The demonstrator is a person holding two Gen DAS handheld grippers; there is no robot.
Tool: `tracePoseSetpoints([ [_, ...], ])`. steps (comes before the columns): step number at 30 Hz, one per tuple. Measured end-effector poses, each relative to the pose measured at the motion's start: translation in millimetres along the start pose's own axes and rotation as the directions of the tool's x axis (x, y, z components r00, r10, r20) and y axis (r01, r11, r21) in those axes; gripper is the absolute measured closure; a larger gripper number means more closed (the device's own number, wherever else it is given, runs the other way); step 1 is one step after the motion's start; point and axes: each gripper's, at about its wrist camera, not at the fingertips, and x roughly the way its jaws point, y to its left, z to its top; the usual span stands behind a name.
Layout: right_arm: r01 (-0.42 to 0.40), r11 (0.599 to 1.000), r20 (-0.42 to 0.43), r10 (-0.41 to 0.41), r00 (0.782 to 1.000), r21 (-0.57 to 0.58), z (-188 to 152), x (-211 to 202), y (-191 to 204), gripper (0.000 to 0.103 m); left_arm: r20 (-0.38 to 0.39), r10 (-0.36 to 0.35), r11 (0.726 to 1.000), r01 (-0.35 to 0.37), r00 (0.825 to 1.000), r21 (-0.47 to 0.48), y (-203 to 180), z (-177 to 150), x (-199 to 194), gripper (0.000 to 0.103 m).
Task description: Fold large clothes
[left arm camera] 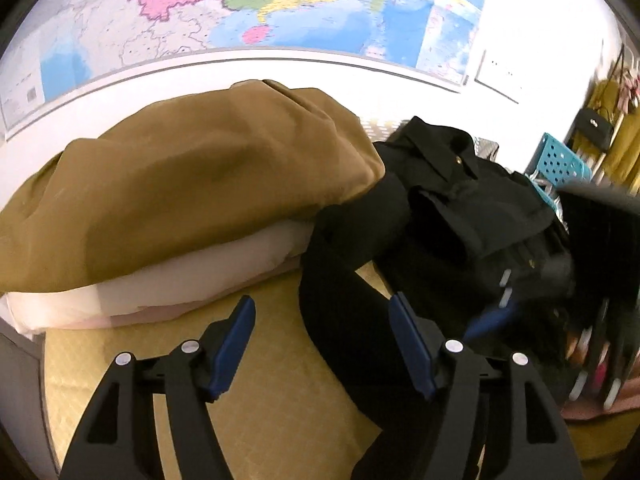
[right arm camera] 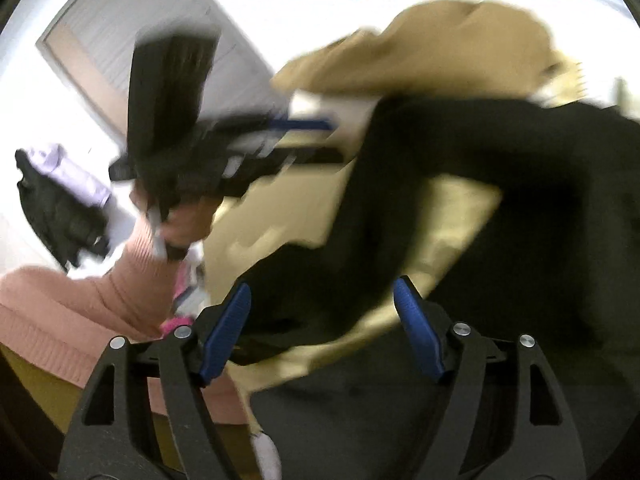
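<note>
A black garment with small gold buttons lies crumpled on the yellow bed cover, one sleeve trailing toward me. My left gripper hovers above the cover at that sleeve's edge, open, its pads touching nothing. My right gripper shows blurred at the garment's right side. The right wrist view is smeared. There my right gripper is open above the black garment, with no fabric pinched. A hand in a pink sleeve holds the left gripper, its blue fingers apart.
A brown cloth covers a pale pillow at the bed's far left, touching the black garment. A large map covers the wall behind. A teal perforated basket and a hanging black bag stand at the right.
</note>
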Motion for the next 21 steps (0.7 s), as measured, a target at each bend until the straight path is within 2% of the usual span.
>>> tracePoseSetpoints([
  [1, 0.019, 1.0, -0.023, -0.019, 1.0, -0.016, 0, 10, 3, 0.041, 0.005, 0.005, 1.0, -0.005, 1.0, -0.002, 0, 1, -1, 0.036],
  [2, 0.047, 0.999, -0.044, -0.048, 0.998, -0.024, 1, 20, 4, 0.073, 0.008, 0.006, 1.0, -0.006, 1.0, -0.002, 1, 0, -4, 0.036],
  [3, 0.052, 0.999, -0.059, -0.053, 0.997, -0.011, 3, 26, 2, 0.096, 0.014, 0.005, 1.0, -0.005, 1.0, -0.001, 1, 0, -7, 0.036],
  [4, 0.009, 1.0, -0.04, -0.008, 0.999, 0.02, 8, 22, -2, 0.096, 0.02, 0.006, 1.0, -0.006, 1.0, 0.0, 2, 0, -12, 0.036],
  [5, -0.002, 1.0, -0.017, 0.003, 1.0, 0.02, 10, 14, 0, 0.096, 0.029, 0.012, 1.0, -0.012, 0.999, 0.004, 2, 1, -16, 0.036],
  [8, 0.032, 0.999, 0.122, -0.027, 0.992, -0.034, 29, -49, 15, 0.096, 0.061, 0.025, 1.0, -0.026, 0.998, 0.017, 2, 5, -32, 0.035],
  [10, 0.071, 0.996, 0.221, -0.057, 0.973, -0.058, 39, -108, 22, 0.096, 0.086, 0.03, 0.999, -0.033, 0.996, 0.03, 0, 9, -41, 0.034],
  [13, 0.214, 0.975, 0.325, -0.184, 0.928, -0.06, 40, -193, 28, 0.096, 0.115, 0.014, 0.998, -0.021, 0.993, 0.058, -9, 18, -47, 0.032],
  [14, 0.29, 0.956, 0.344, -0.258, 0.903, -0.043, 38, -218, 26, 0.096, 0.117, 0.004, 0.997, -0.013, 0.993, 0.076, -15, 21, -45, 0.032],
  [17, 0.41, 0.911, 0.331, -0.402, 0.854, 0.047, 23, -267, 5, 0.096, 0.1, -0.03, 0.99, 0.016, 0.995, 0.143, -40, 25, -29, 0.032],
  [18, 0.481, 0.872, 0.298, -0.484, 0.823, 0.088, 12, -278, -9, 0.095, 0.091, -0.039, 0.986, 0.024, 0.995, 0.164, -49, 26, -22, 0.032],
  [19, 0.5, 0.858, 0.279, -0.512, 0.812, 0.118, 6, -282, -16, 0.095, 0.08, -0.056, 0.982, 0.04, 0.995, 0.184, -59, 26, -13, 0.032],
  [21, 0.551, 0.815, 0.195, -0.578, 0.792, 0.178, -19, -279, -42, 0.086, 0.033, -0.086, 0.971, 0.077, 0.996, 0.226, -83, 27, 12, 0.032],
])
